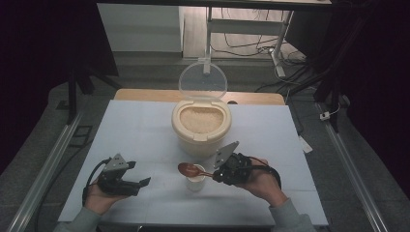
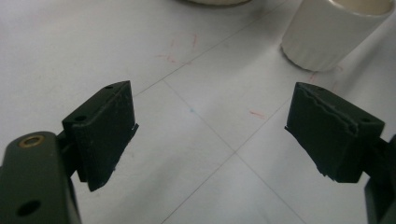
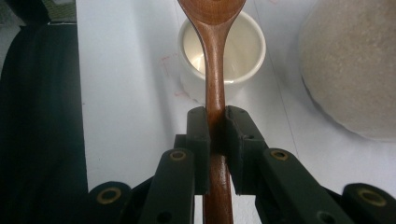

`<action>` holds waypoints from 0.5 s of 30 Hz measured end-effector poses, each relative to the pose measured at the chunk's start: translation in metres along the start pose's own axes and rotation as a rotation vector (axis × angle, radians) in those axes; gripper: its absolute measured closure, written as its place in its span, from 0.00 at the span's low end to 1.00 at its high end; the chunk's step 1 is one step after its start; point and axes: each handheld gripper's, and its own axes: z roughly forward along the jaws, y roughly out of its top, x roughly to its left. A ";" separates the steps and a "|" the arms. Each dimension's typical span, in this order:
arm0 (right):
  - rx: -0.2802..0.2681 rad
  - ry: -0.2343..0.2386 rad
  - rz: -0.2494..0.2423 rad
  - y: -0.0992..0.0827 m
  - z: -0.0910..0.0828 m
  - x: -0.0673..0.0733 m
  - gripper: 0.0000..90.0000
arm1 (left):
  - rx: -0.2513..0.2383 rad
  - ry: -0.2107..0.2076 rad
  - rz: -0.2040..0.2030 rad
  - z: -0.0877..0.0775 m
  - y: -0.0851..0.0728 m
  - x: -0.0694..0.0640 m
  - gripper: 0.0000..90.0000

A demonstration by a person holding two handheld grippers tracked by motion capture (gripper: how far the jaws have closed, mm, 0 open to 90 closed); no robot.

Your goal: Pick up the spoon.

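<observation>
The white surface point(image 1: 145, 130) carries everything, and both tools work near its front edge. Beyond the right tool point(image 1: 216, 175) and slightly to its left stands the cream rice container point(image 1: 200, 126), full of pale grains, with its clear round lid point(image 1: 202, 82) hinged up at the back. In the right gripper view the rice container point(image 3: 350, 65) bulges in just beside the tool's right jaw.

The right tool point(image 3: 215, 130) is clamped tight on the handle of a brown wooden spoon point(image 3: 214, 79); the pads press on it from both sides and the handle runs straight out ahead of the jaws. The spoon's bowl point(image 1: 188, 169) hangs just past the tool's tip, above the far rim of the small white cup point(image 1: 196, 183), which stands directly under the spoon's neck.

The left tool point(image 1: 143, 182) rests low over the surface, well apart from the spoon, its jaws spread wide with nothing between them. The white cup point(image 2: 332, 32) stands ahead of its right jaw.
</observation>
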 end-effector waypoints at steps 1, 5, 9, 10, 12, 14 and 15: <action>0.000 -0.001 -0.002 0.000 0.000 0.000 0.89 | -0.006 -0.001 0.010 -0.002 0.003 -0.002 0.18; -0.001 -0.006 -0.011 0.003 0.000 0.002 0.89 | -0.044 -0.027 0.057 -0.011 0.021 -0.016 0.19; -0.002 -0.009 -0.015 0.003 0.000 0.002 0.89 | -0.060 -0.060 0.145 -0.016 0.047 -0.037 0.20; -0.002 -0.009 -0.015 0.003 0.000 0.002 0.89 | -0.061 -0.070 0.164 -0.016 0.053 -0.042 0.20; 0.000 -0.010 -0.017 0.002 0.001 0.002 0.89 | -0.061 -0.086 0.196 -0.016 0.064 -0.051 0.21; 0.001 -0.012 -0.018 0.003 0.002 0.002 0.89 | -0.060 -0.100 0.223 -0.014 0.075 -0.059 0.21; 0.003 -0.012 -0.018 0.003 0.002 0.002 0.89 | -0.055 -0.108 0.233 -0.012 0.080 -0.062 0.21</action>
